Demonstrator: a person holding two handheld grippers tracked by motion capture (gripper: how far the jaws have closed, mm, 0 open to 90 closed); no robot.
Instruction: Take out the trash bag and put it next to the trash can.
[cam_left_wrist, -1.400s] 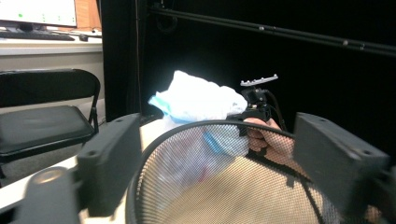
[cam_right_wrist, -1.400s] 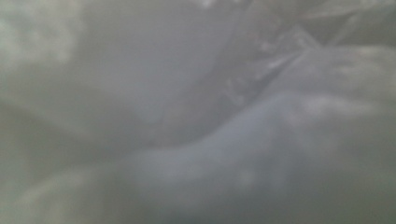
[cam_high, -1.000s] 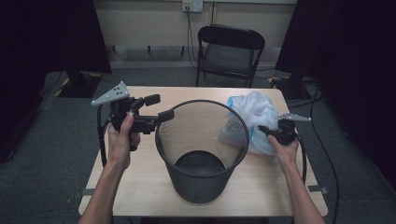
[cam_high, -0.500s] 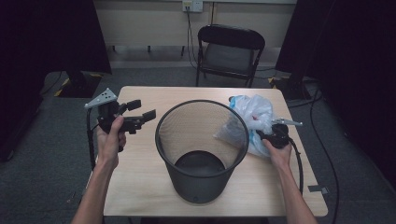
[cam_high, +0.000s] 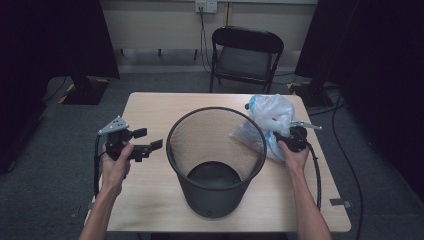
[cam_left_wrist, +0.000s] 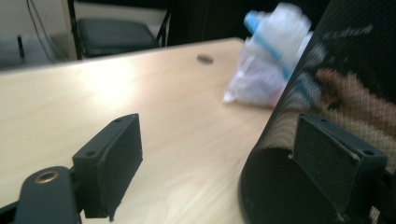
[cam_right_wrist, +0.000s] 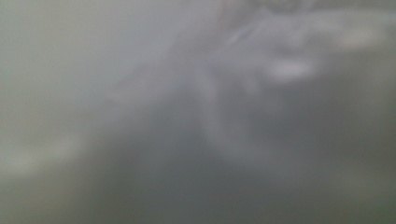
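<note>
Your left gripper (cam_high: 150, 145) hangs over the table's (cam_high: 150, 210) left edge, jaws spread wide with nothing between them, pointing toward the mesh bin (cam_high: 216, 160) at table centre. Your right gripper (cam_high: 289, 138) is pressed into the clear plastic bag (cam_high: 270, 117) near the right edge, just behind the bin's right rim; whether it grips the film, you cannot tell. The bag lies nearest your right hand (cam_high: 295, 156); the bin opening sits to its left.
</note>
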